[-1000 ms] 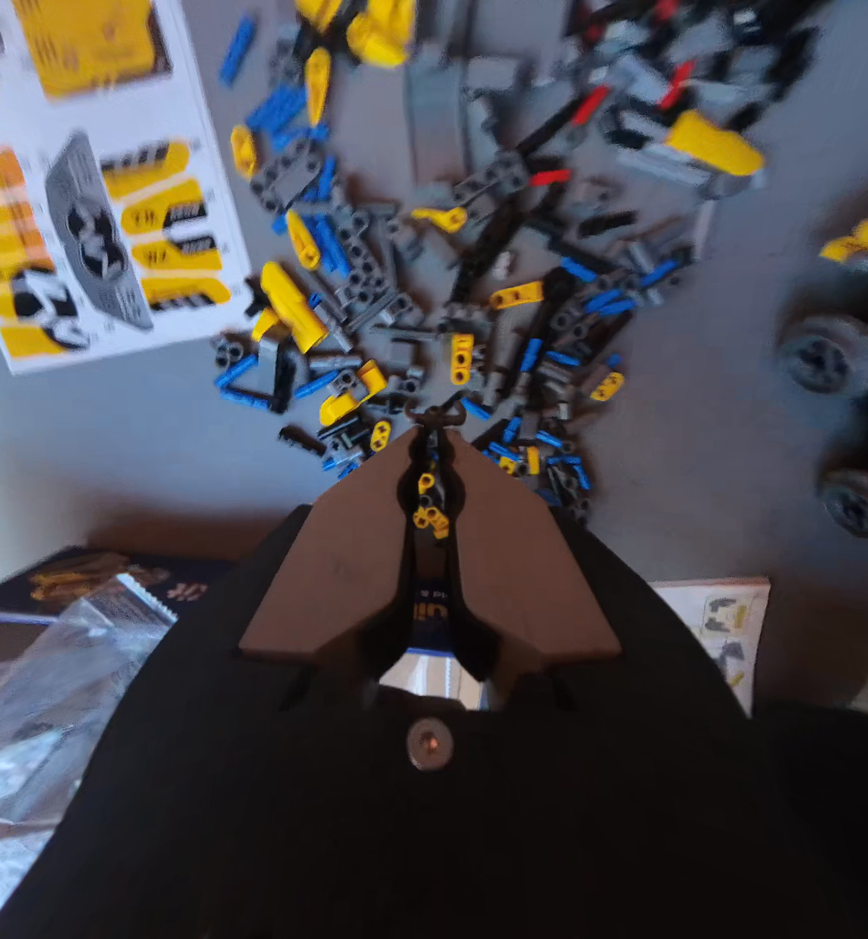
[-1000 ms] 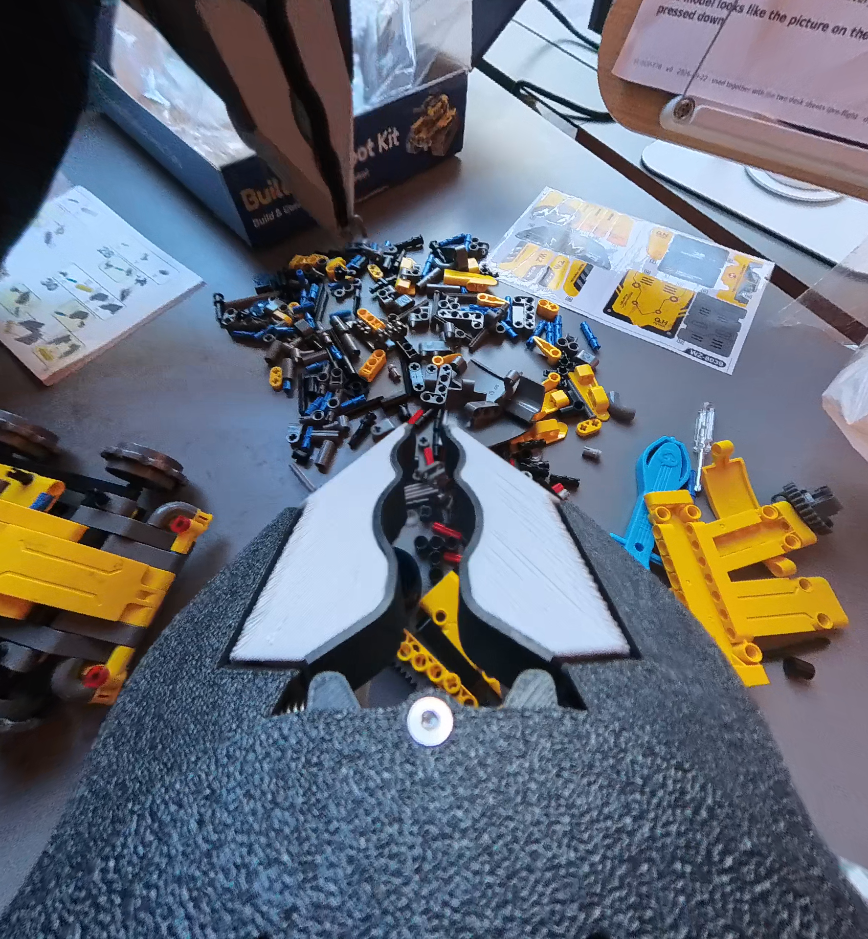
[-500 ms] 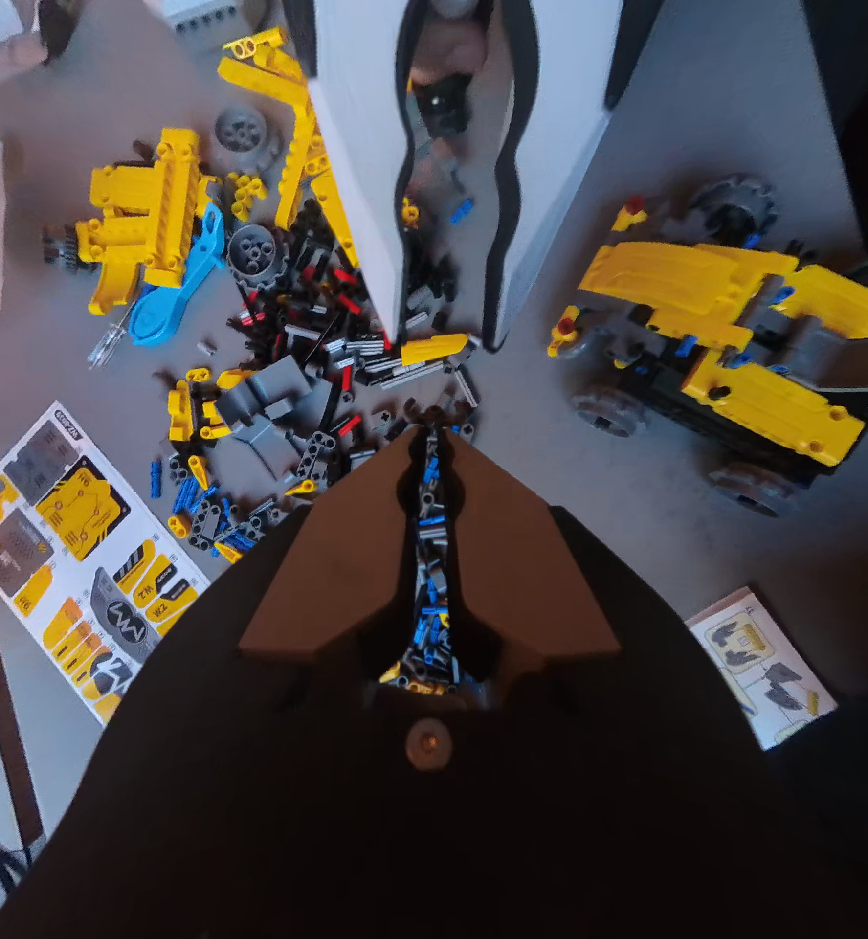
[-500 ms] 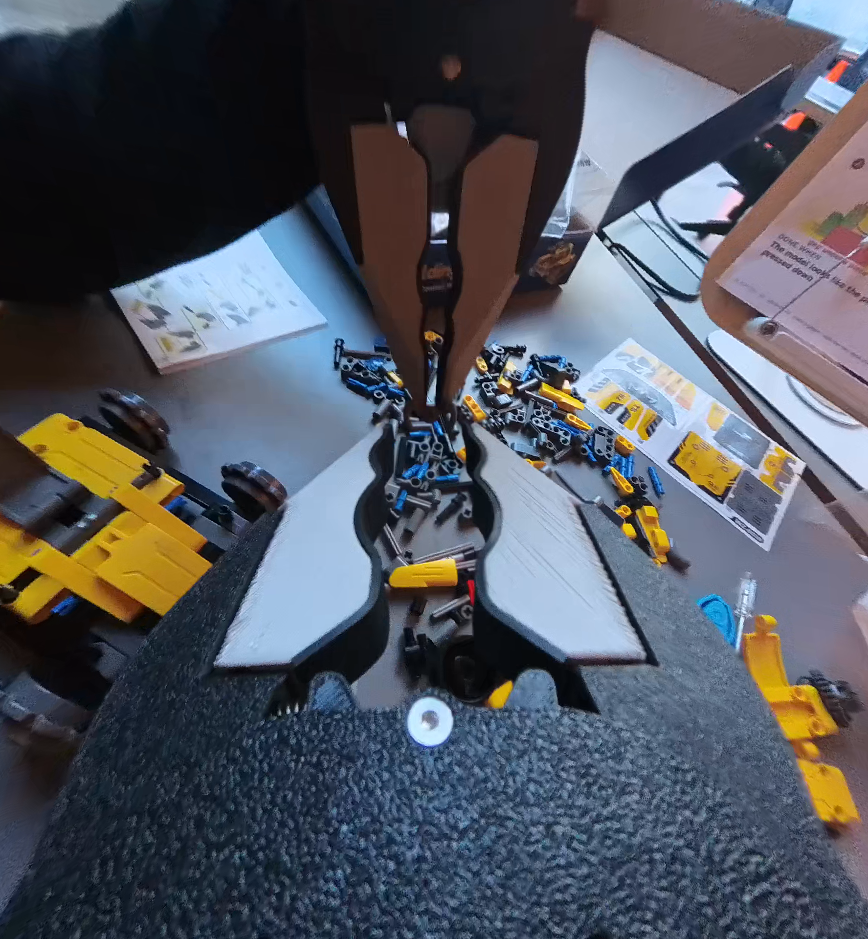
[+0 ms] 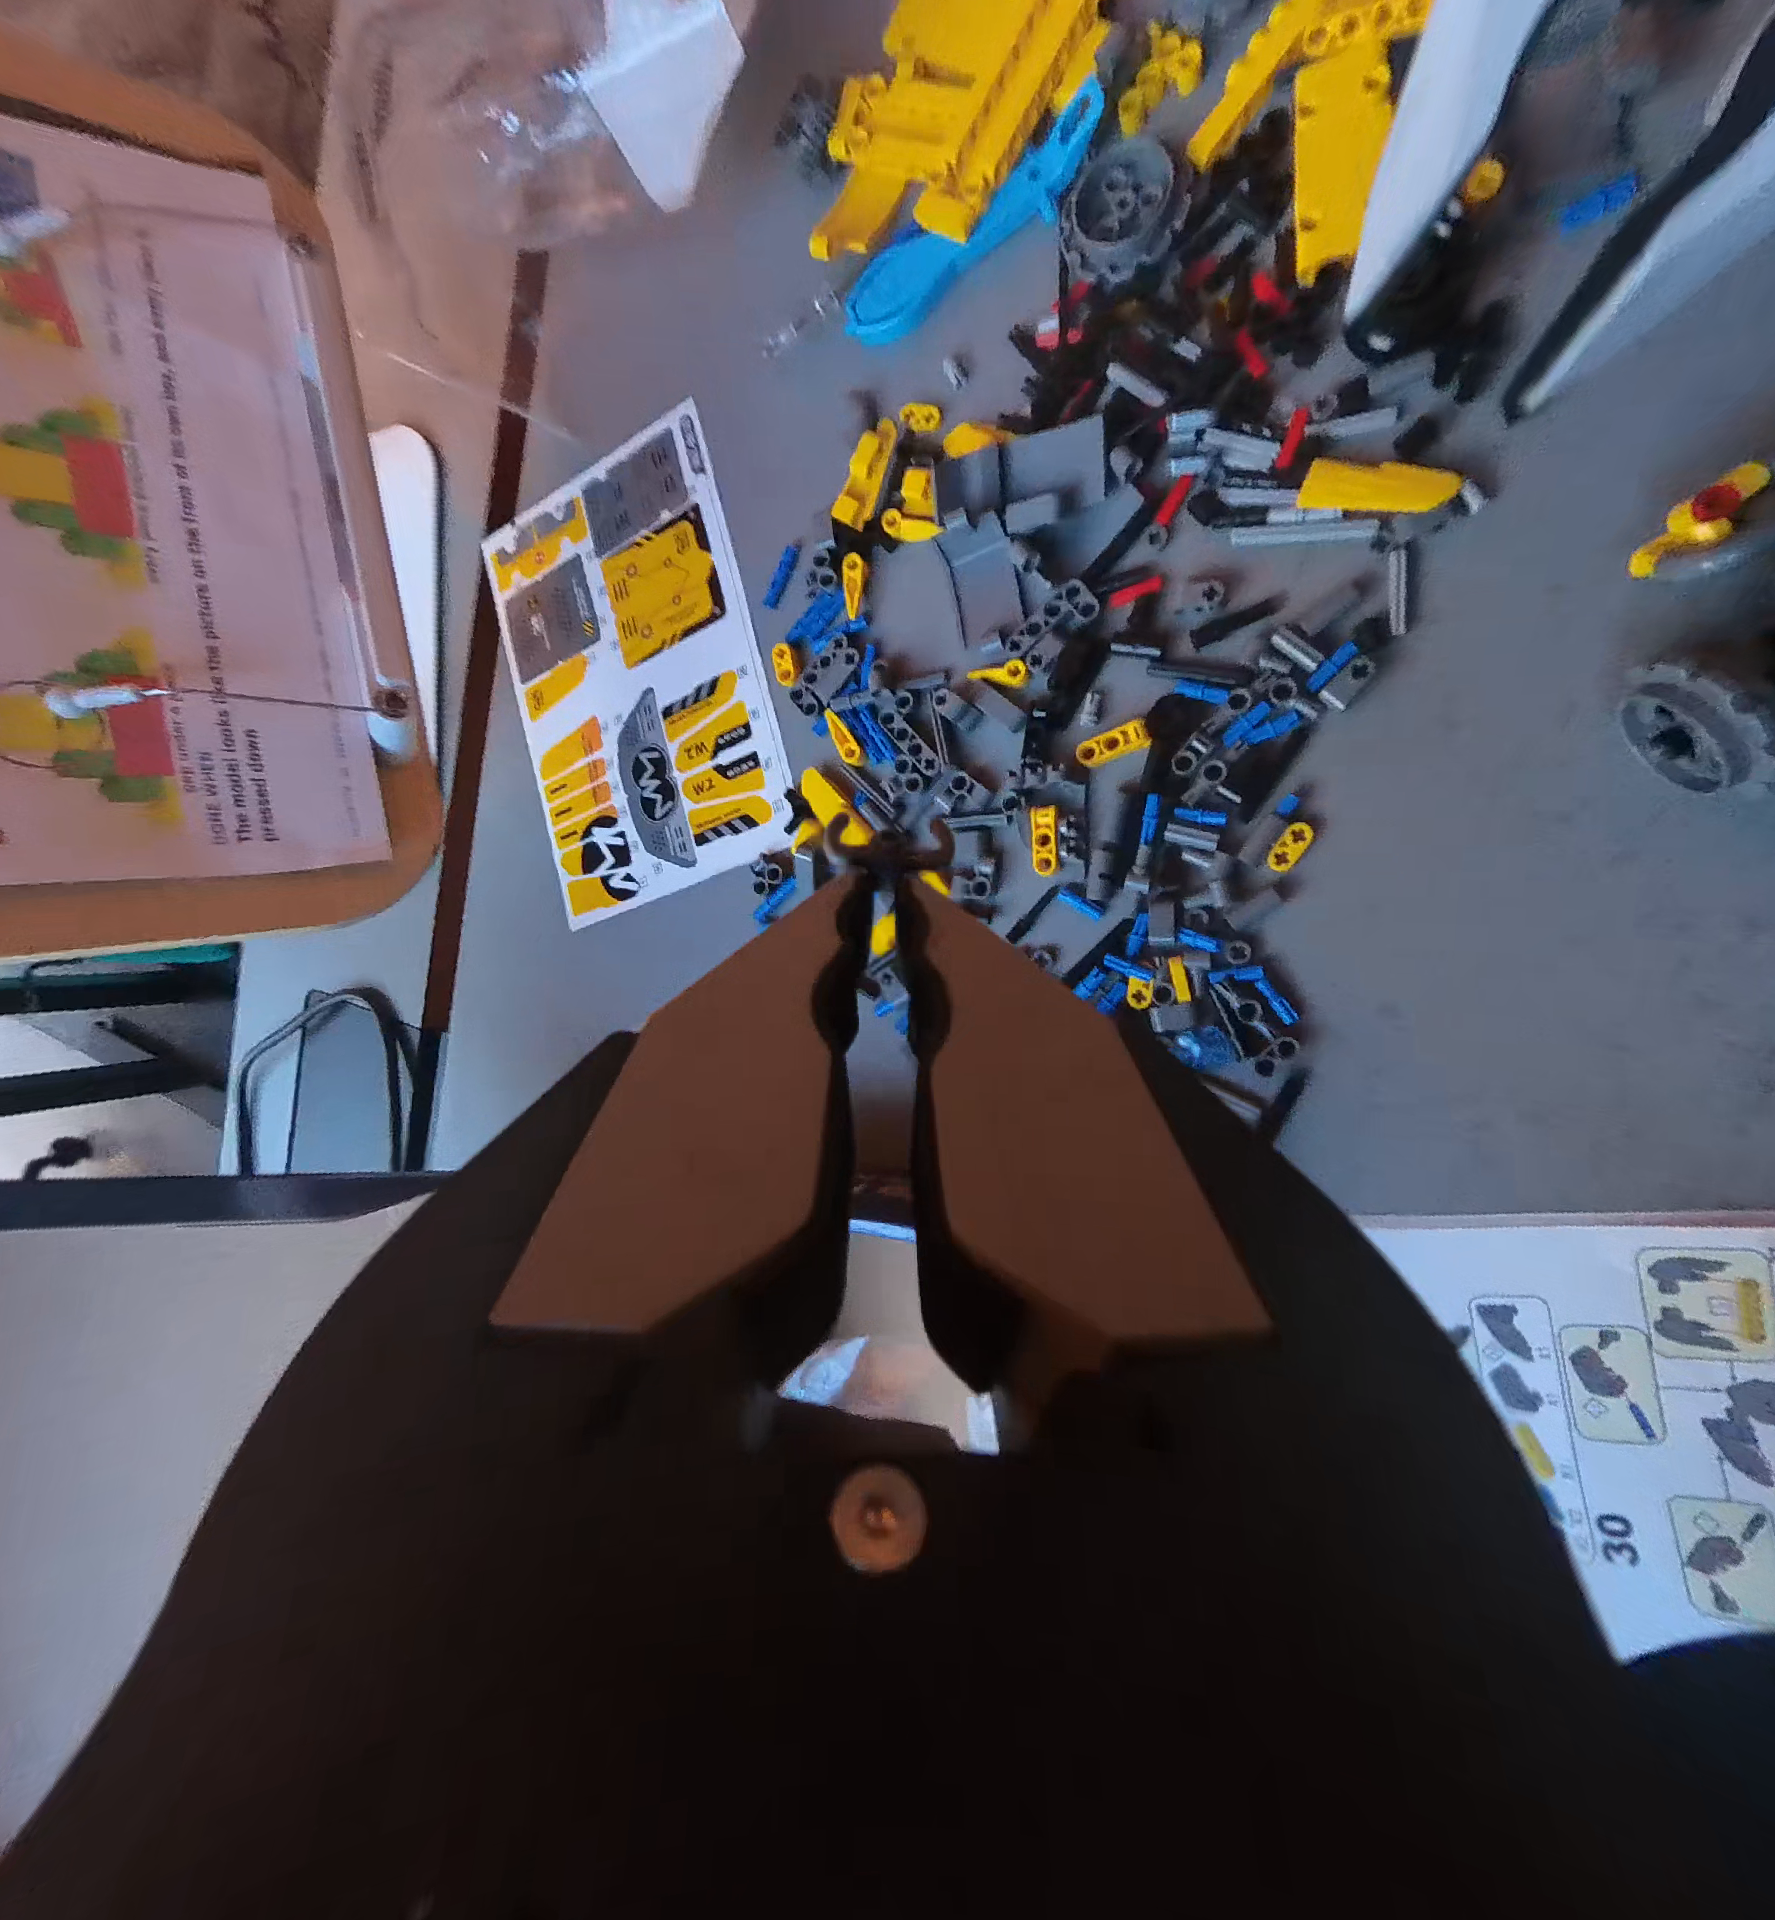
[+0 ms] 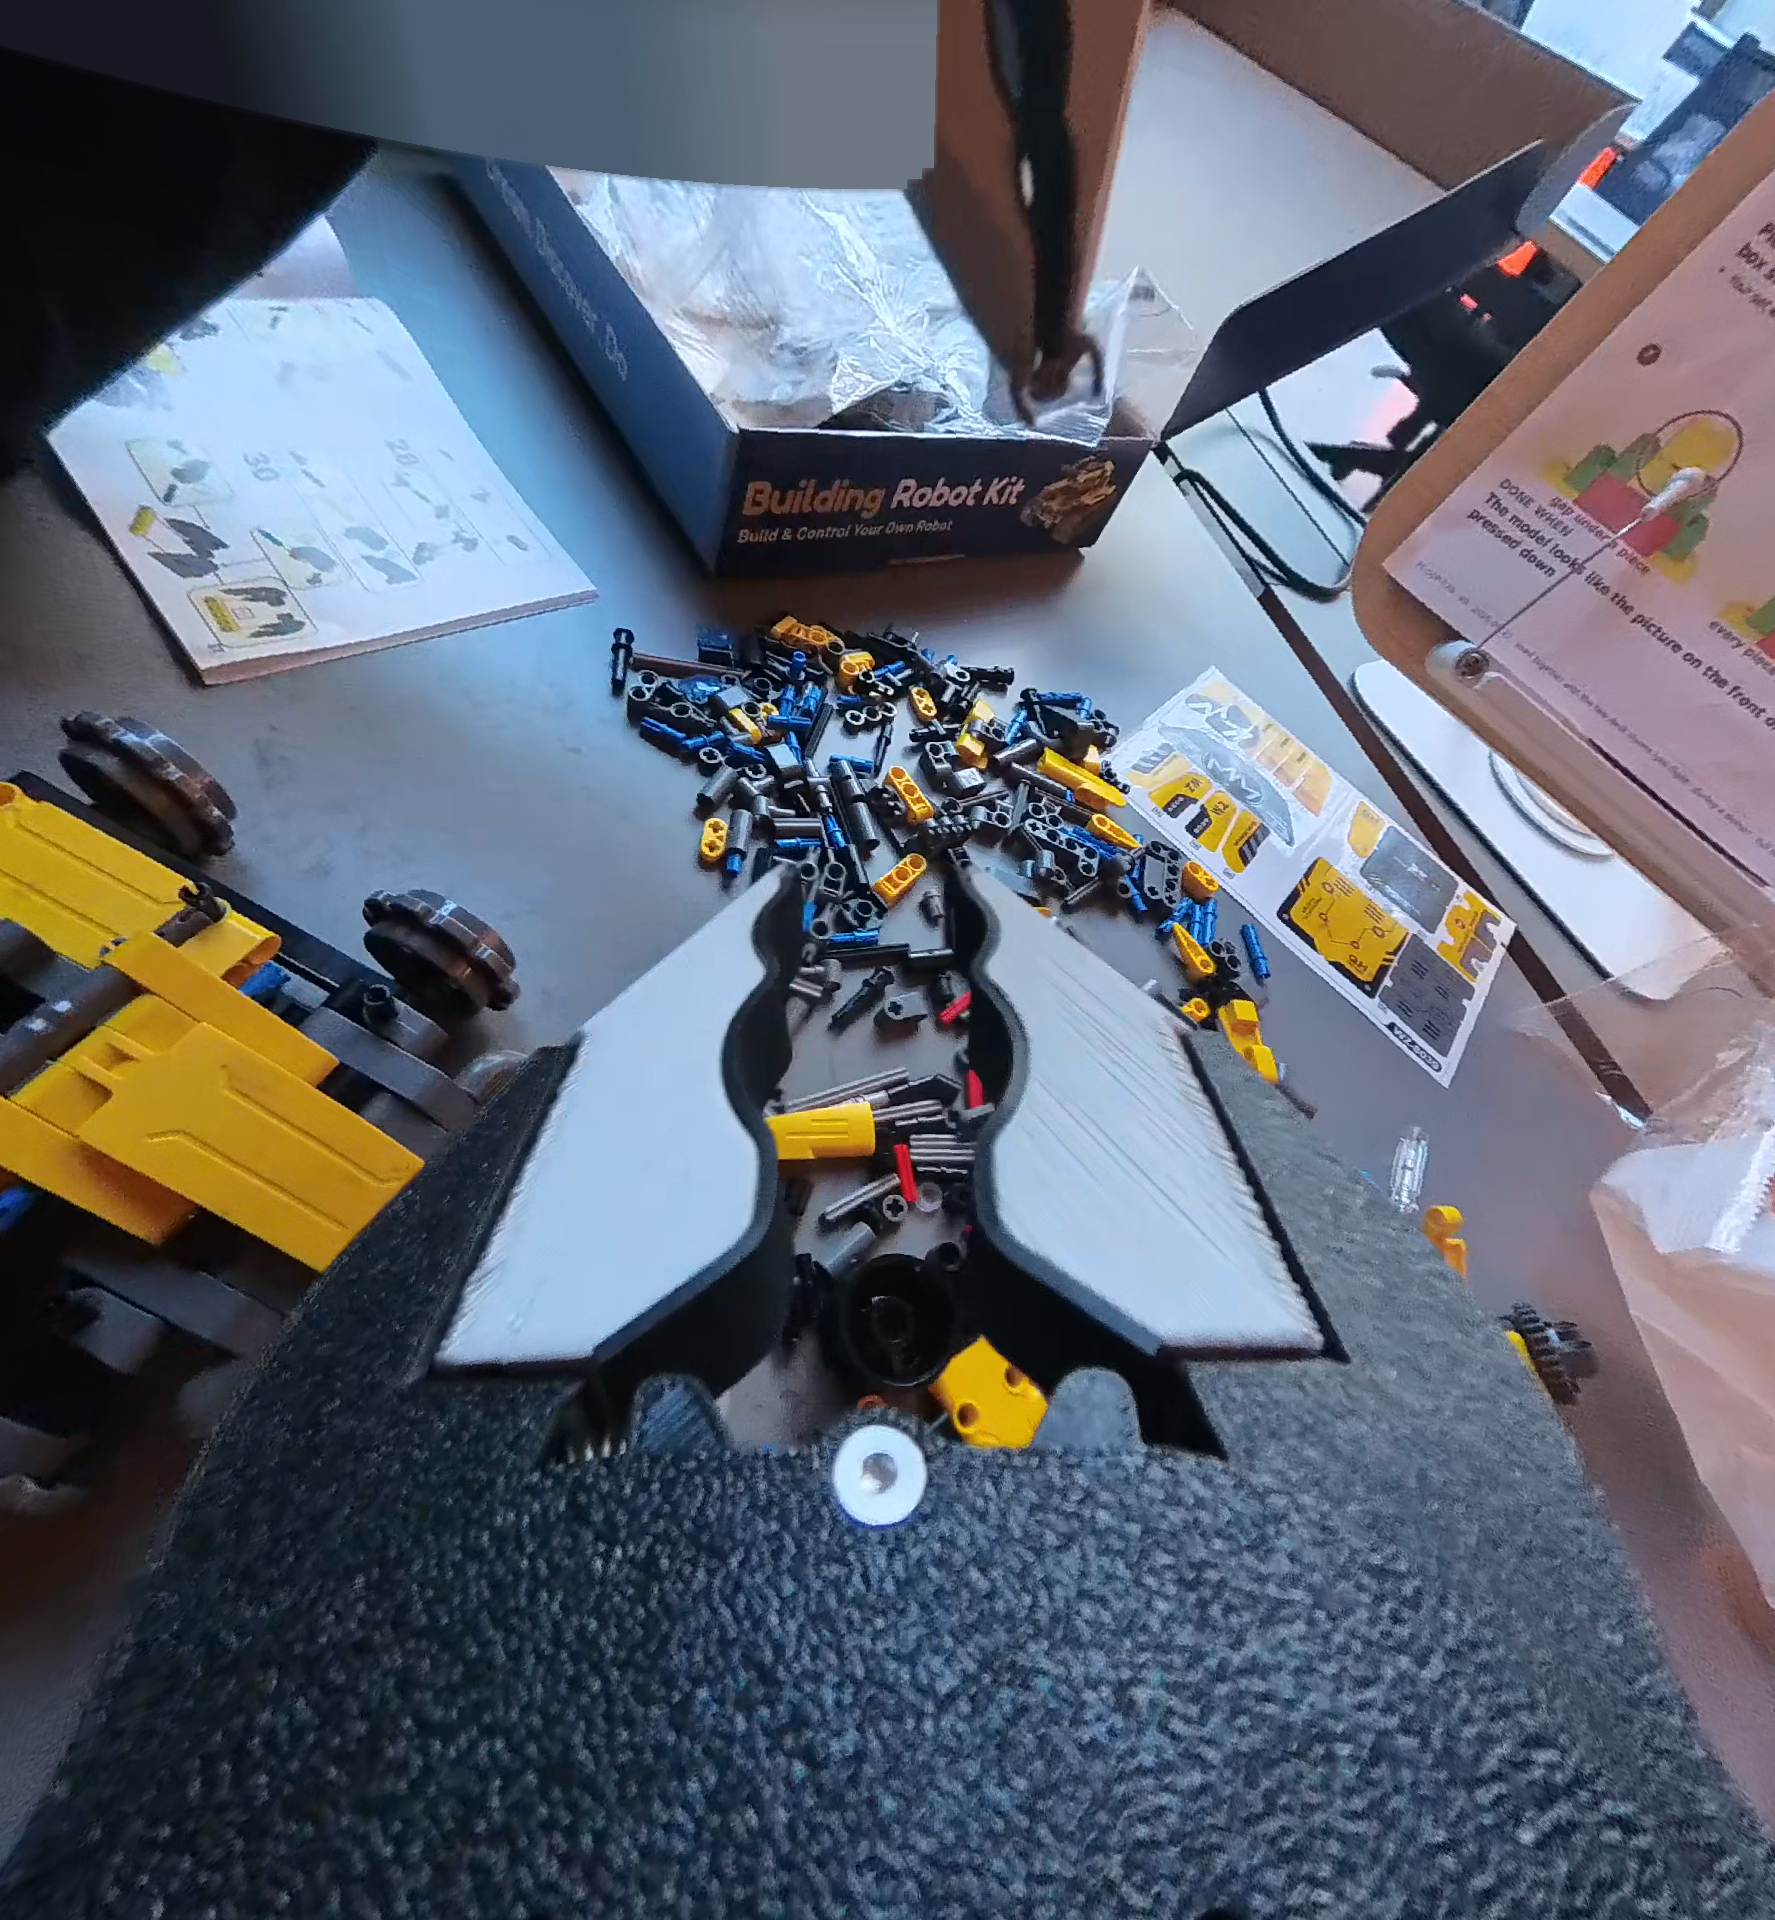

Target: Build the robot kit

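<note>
Hovering over the scattered brick pile, the left gripper is pinched closed and empty while the right gripper gapes open above small, light, rigid, slippery pieces, best nipped across their flat sides.

The left hand-held gripper has two flat brown fingers with wavy black inner edges, set in a smooth black shell with one coppery screw (dead centre). The right hand-held gripper has ridged pale grey fingers, black-edged, in a rough, pebbled black shell with a silver screw.
</note>
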A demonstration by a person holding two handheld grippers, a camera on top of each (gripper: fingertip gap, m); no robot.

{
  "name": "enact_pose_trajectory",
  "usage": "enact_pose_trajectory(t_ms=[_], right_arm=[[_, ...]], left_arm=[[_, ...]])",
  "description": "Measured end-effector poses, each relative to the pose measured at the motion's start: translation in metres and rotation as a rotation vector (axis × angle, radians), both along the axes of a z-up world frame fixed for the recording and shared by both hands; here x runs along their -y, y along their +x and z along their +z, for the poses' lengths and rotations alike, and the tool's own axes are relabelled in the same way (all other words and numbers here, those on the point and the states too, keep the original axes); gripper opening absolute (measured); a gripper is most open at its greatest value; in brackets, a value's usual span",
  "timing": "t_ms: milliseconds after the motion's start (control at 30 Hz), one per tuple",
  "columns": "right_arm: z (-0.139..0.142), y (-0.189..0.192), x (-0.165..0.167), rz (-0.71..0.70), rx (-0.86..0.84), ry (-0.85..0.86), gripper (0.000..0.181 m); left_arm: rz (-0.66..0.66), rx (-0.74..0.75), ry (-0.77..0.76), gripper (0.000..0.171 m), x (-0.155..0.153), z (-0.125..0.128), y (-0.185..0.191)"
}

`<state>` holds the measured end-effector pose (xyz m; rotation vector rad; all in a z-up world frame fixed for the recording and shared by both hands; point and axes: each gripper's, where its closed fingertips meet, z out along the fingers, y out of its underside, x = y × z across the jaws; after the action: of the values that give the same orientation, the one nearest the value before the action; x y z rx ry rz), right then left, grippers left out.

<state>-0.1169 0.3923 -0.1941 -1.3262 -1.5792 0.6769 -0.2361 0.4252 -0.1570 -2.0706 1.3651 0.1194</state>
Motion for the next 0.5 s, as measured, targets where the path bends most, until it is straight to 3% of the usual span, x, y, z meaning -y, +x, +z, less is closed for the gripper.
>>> enact_pose_trajectory(t_ms=[300,500], right_arm=[[0.001,-0.001,-0.018,-0.039,-0.042,-0.05,0.026],[0.002,-0.006,-0.014,-0.016,-0.067,-0.135,0.026]], left_arm=[[0.032,-0.031,-0.157,0.0,0.023,-0.022,-0.031],[-0.043,0.002,-0.255,0.0,0.039,-0.034,-0.024]])
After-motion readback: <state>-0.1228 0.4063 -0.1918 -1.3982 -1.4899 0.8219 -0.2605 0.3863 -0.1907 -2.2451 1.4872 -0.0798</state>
